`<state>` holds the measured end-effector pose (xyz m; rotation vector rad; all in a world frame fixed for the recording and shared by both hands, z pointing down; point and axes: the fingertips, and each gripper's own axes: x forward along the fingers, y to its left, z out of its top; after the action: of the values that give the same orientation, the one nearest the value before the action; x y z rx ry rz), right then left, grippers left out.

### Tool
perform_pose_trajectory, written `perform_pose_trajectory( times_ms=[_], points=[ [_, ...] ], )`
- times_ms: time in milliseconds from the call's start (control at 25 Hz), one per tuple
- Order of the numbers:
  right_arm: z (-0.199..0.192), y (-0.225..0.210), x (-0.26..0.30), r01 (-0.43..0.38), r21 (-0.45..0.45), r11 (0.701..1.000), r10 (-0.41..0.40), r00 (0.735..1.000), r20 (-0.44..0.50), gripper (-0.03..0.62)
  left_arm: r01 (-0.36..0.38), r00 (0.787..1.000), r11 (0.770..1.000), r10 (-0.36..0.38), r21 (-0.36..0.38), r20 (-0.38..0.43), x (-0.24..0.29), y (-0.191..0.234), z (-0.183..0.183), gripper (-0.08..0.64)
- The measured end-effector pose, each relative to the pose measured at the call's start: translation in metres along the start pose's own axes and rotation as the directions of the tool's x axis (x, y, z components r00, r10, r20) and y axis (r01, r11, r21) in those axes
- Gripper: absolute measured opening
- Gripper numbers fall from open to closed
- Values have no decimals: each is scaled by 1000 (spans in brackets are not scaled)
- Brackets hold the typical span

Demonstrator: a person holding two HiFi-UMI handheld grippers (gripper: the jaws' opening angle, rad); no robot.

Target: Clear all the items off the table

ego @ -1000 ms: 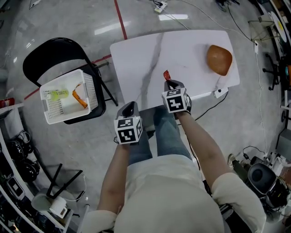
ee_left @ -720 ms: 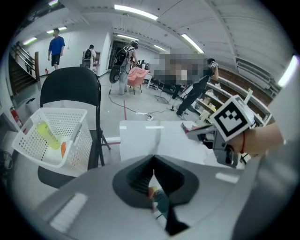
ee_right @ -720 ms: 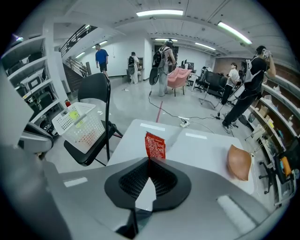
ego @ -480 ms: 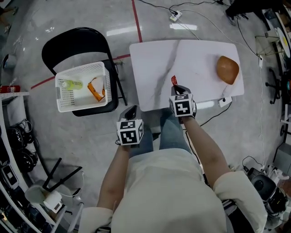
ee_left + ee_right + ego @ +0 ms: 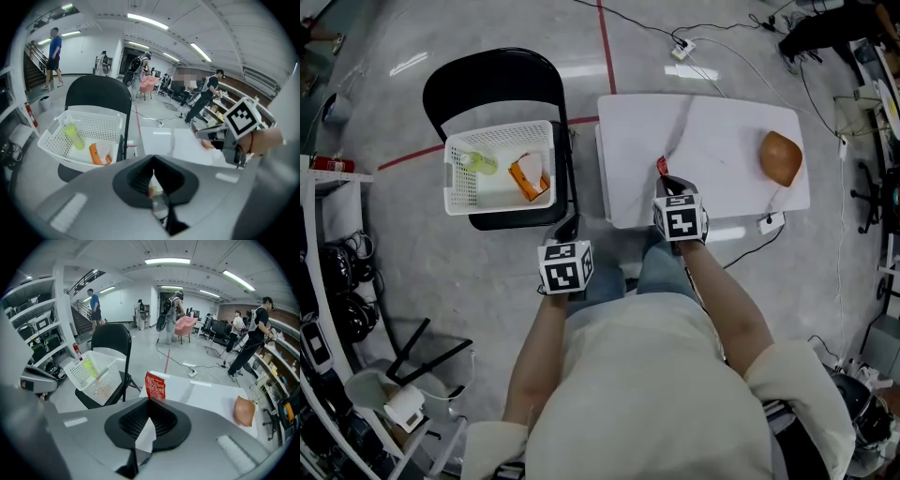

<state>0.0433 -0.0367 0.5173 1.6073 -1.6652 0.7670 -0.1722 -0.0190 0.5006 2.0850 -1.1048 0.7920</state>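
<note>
The white marbled tabletop (image 5: pixel 712 122) fills the 1 o'clock part of the head view. A black chair (image 5: pixel 487 84) stands just off its left edge at 11 o'clock. On the chair seat sits a white basket (image 5: pixel 459 178), which already holds a yellow-green bottle (image 5: pixel 476 162) and an orange pack (image 5: pixel 528 176).

Only a brown lump (image 5: pixel 781 157) lies loose on the tabletop, at the far right end. It is at about 2 to 3 o'clock from the right tongs (image 5: pixel 665 180), and the right hand is much the nearer to it.

The right tongs are closed on a red packet (image 5: pixel 661 166), held over the tabletop's near edge. The packet stands straight out of the tips, its long axis in line with the tongs. From these tongs the basket lies at about 9 o'clock, across the gap between tabletop and chair, so I judge the coming move to be a carry leftward.

The left tongs (image 5: pixel 570 225) are closed too, with nothing sticking out past the tips. I cannot tell whether the small pale scrap at their seam is anything held. They are nearer the basket, which lies at 10 to 11 o'clock from them.

White print covers the packet's red face, but it is too small to read. The cubes on the tongs carry black-and-white squares, no letters. No brand is legible on bottle or pack.
</note>
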Motion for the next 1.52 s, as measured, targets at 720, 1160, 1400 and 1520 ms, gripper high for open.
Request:
perform_pose_trajectory(
  times_ms=[720, 1160, 1400, 1520],
  points=[
    [48, 145, -5, -128, -164, 978, 138, 989, 51, 5, -92, 990, 988, 104, -123, 92, -72, 106, -2, 9],
    [71, 224, 5, -233, -293, 927, 252, 967, 29, 5, -168, 973, 958, 199, -231, 119, -97, 157, -10, 9],
    [81, 258, 16, -291, -345, 892, 311, 951, 3, 5, -191, 964, 943, 232, -271, 127, -101, 176, -4, 9],
    [91, 275, 25, -313, -366, 876, 334, 942, -6, 5, -199, 963, 943, 238, -269, 123, -98, 187, 2, 9]
  ],
)
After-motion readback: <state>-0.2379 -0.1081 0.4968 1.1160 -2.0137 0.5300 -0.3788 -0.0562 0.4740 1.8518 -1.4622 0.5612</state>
